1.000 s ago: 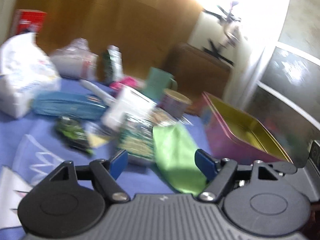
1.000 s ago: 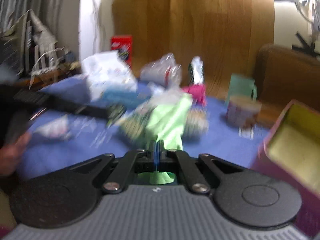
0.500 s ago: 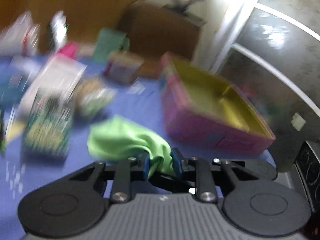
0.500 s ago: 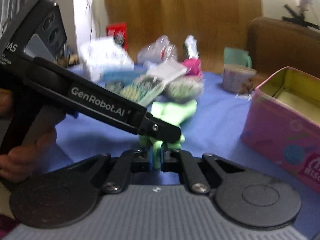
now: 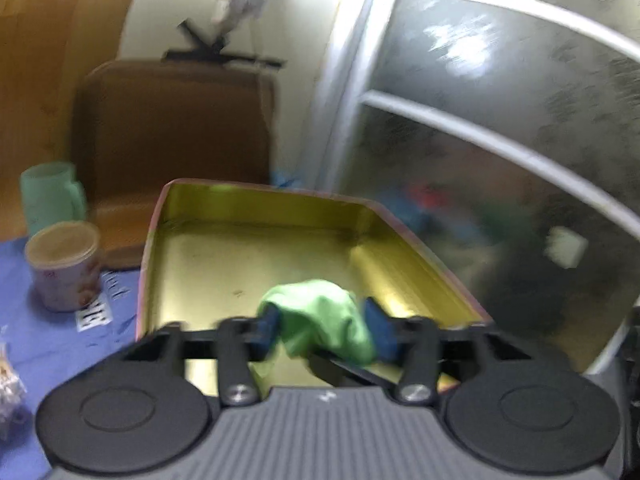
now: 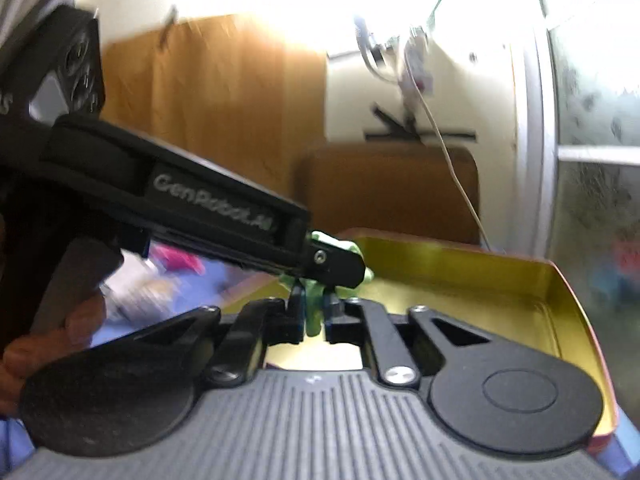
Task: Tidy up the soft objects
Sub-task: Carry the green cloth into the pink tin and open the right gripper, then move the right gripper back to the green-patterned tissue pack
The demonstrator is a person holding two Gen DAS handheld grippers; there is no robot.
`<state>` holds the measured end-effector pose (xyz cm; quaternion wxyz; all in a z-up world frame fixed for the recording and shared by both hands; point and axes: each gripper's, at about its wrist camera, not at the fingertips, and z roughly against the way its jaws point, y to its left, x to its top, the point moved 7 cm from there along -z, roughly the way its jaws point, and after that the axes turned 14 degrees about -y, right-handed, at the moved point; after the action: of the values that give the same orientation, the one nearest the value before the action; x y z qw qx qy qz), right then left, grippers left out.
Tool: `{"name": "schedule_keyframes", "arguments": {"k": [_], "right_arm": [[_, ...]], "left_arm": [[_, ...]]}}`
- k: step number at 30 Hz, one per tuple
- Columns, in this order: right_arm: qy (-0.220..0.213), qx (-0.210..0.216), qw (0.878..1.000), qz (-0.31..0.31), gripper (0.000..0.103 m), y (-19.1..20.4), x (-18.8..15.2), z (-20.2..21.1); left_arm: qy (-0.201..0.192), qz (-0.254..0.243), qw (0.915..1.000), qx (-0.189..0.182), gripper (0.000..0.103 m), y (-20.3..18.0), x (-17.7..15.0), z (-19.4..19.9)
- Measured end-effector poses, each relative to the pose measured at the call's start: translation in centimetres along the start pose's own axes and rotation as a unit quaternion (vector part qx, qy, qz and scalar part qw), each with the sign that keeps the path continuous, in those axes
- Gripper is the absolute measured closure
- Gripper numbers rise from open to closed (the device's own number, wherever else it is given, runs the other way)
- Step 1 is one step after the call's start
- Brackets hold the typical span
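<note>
A bunched green cloth (image 5: 320,316) hangs between both grippers above the open pink tin with a gold inside (image 5: 248,248). My left gripper (image 5: 322,326) has its blue pads partly apart with the cloth between them. My right gripper (image 6: 312,312) is shut on a fold of the same cloth (image 6: 314,318), over the tin's near edge (image 6: 460,272). The left gripper's black body (image 6: 192,208) crosses the right wrist view and hides much of the cloth.
A lidded patterned cup (image 5: 64,268) and a mint green mug (image 5: 50,196) stand on the blue tablecloth (image 5: 60,344) left of the tin. A brown chair (image 5: 176,140) is behind. A frosted glass door (image 5: 500,160) is on the right.
Both grippers carried the green cloth from the blue tablecloth to the right and up over the open tin. The left gripper closed on the cloth, then its pads spread somewhat.
</note>
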<state>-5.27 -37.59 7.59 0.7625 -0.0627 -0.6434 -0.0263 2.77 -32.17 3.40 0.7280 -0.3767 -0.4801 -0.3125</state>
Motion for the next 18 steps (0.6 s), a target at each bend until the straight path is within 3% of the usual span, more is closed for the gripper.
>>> {"name": "schedule_keyframes", "arguments": {"k": [1,3,6,8,10,12,15,18], "right_arm": [[0.009,-0.016,1.000,0.016,0.060,-0.5,-0.5,-0.1],[-0.004,-0.043,0.999,0.025,0.042,-2.1,-0.4,0.7],[-0.065,-0.064,0.996,0.006,0.042,-4.0,1.5,2.1],[-0.104,-0.086,0.991,-0.004,0.041,-5.0,3.0,1.9],[-0.139,-0.106,0.985,0.006,0.025,-5.1,3.9,1.2],[-0.168,-0.105,0.979,0.043,0.018,-4.8,3.8,-0.5],[-0.137,-0.097,0.980,0.107,0.019,-4.8,2.5,-4.2],[-0.130,-0.094,0.979,0.125,0.020,-5.3,2.2,-4.0]], "left_arm": [[-0.003,0.003,0.9999,0.016,0.042,0.4,-0.1,-0.1],[-0.018,0.013,0.9997,0.014,0.038,1.1,0.4,0.8],[-0.062,0.025,0.9974,0.027,0.023,2.8,1.8,3.9],[-0.085,0.040,0.9945,0.045,0.023,4.5,2.3,6.3],[-0.095,0.057,0.9910,0.075,0.023,6.7,2.2,8.5],[-0.098,0.070,0.9863,0.113,0.023,9.2,1.5,11.0],[-0.093,0.081,0.9751,0.184,0.023,13.4,0.0,15.5],[-0.090,0.097,0.9600,0.247,0.023,16.9,-1.3,19.2]]}}
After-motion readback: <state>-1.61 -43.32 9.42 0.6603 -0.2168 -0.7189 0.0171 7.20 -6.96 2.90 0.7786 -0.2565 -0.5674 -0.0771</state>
